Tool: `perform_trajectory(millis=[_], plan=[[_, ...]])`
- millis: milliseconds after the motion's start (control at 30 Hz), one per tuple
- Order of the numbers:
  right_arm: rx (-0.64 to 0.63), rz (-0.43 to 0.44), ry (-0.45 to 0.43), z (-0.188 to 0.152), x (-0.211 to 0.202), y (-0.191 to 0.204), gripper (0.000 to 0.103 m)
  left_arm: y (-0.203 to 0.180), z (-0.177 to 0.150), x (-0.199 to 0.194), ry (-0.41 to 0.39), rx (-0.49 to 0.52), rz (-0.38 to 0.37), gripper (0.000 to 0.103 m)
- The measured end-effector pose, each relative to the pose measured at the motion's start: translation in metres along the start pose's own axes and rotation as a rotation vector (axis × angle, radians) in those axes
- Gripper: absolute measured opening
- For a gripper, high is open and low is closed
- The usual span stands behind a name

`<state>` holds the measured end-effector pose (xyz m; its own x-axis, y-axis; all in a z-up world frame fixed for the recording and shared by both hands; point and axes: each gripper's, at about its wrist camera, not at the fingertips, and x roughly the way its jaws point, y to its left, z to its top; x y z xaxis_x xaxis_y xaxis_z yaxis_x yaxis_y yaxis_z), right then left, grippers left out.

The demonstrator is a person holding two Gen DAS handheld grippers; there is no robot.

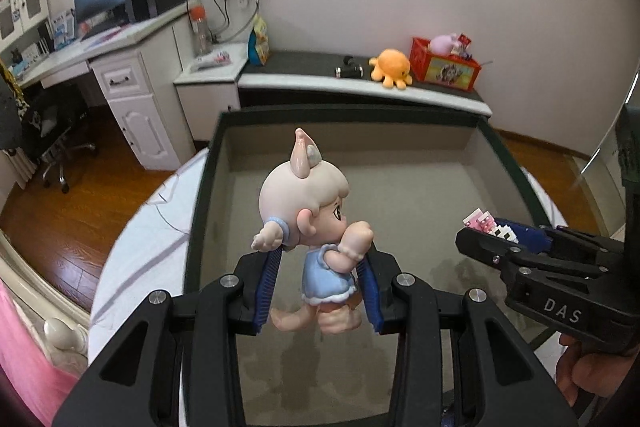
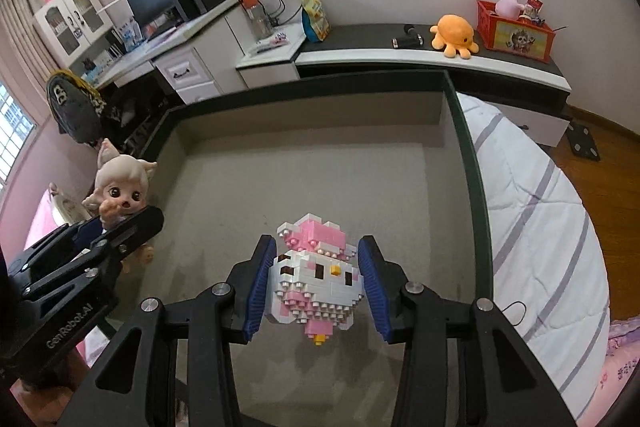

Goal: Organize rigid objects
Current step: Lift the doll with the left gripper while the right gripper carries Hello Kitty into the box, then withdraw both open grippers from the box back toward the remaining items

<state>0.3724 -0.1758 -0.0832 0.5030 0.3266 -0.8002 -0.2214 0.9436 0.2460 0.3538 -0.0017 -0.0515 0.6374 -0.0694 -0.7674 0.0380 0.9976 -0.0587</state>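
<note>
Two toys are in the air at once, each over the open grey storage box [image 2: 466, 147], so the step in hand looks like the placing of both inside it. The left gripper [image 1: 320, 291] has its blue ribbed pads closed against the sides of a doll figurine [image 1: 316, 227], a smooth, glossy vinyl piece with a pale rounded head, pointed ears and a light blue frilled dress; it hangs upright above the left part of the box. The right gripper [image 2: 316, 287] pinches a brick-built cat figure [image 2: 314, 275] of white and pink studded blocks (knobbly and angular, likely to shed bricks if squeezed hard or dropped), held above the box floor nearer the right wall.

The box has a dark rim and a matte, felt-like lining, faintly stained, and nothing lies on the floor that shows. It sits on a striped white bed cover [image 2: 540, 227], though how firmly is hard to judge. Next, I judge, each toy should be lowered until it touches the lining, set well apart, then released gently.
</note>
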Motion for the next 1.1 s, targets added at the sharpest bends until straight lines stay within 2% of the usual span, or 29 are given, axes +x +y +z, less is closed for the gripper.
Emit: perform_trajectory(millis=[67, 133, 167, 200, 267, 333, 400, 533, 633, 867, 1100], plan=[[0.003, -0.007, 0.001, 0.0, 0.001, 0.0, 0.051, 0.0, -0.002, 0.005, 0.017, 0.007, 0.004, 0.042], [0.001, 0.008, -0.001, -0.001, 0.0, 0.0, 0.057, -0.001, -0.003, 0.002, -0.001, 0.017, 0.011, 0.053], [-0.007, 0.016, 0.003, -0.001, 0.0, 0.003, 0.062, -0.001, -0.004, -0.002, -0.013, 0.021, 0.018, 0.066], [-0.02, 0.021, 0.007, -0.002, -0.001, 0.007, 0.069, 0.0, -0.004, -0.005, -0.028, 0.021, 0.03, 0.073], [-0.024, 0.009, -0.003, -0.002, -0.004, 0.01, 0.076, 0.003, -0.003, -0.016, -0.055, 0.013, 0.067, 0.077], [-0.009, -0.012, -0.02, -0.003, -0.011, 0.009, 0.094, 0.01, -0.003, -0.028, -0.07, -0.01, 0.061, 0.087], [0.021, 0.004, -0.036, -0.004, -0.02, 0.005, 0.103, 0.019, -0.006, -0.048, -0.124, -0.034, 0.056, 0.103], [0.068, 0.033, -0.088, -0.009, -0.044, 0.004, 0.103, 0.029, -0.014, -0.087, -0.195, -0.055, 0.058, 0.103], [0.067, 0.012, -0.135, -0.017, -0.067, 0.011, 0.103, 0.034, -0.026, -0.113, -0.229, -0.064, 0.061, 0.103], [0.047, -0.03, -0.264, -0.05, -0.134, 0.026, 0.103, 0.036, -0.055, -0.162, -0.277, -0.051, 0.065, 0.103], [0.034, -0.078, -0.38, -0.092, -0.193, 0.04, 0.103, 0.031, -0.086, -0.197, -0.288, -0.056, 0.066, 0.103]])
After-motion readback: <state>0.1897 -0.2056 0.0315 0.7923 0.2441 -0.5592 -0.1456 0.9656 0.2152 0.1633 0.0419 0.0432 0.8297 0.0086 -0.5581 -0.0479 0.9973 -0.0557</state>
